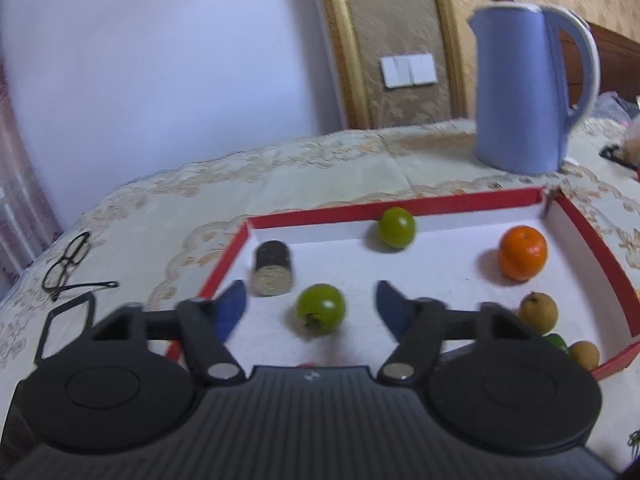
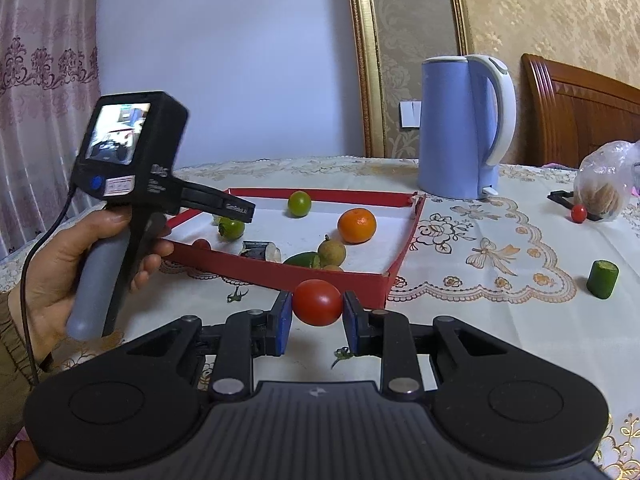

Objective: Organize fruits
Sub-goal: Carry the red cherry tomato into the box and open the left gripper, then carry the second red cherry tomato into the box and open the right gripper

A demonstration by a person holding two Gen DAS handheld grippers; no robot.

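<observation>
Glossy tomato (image 2: 318,302), smooth plastic kettle (image 2: 460,128), seemingly cardboard tray (image 2: 276,276).

From my right gripper (image 2: 317,322), the red tray's near wall (image 2: 280,274) stands just ahead. Beyond it, a cut cylinder (image 2: 260,251), brown fruits (image 2: 331,250) and a green piece (image 2: 302,259) crowd the near edge. My left gripper (image 2: 236,211) hangs over the tray's left part. The white floor (image 2: 384,236) right of the orange (image 2: 357,225) lies open.

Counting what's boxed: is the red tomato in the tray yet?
Not yet. The right gripper holds the red tomato outside the red tray.
</observation>
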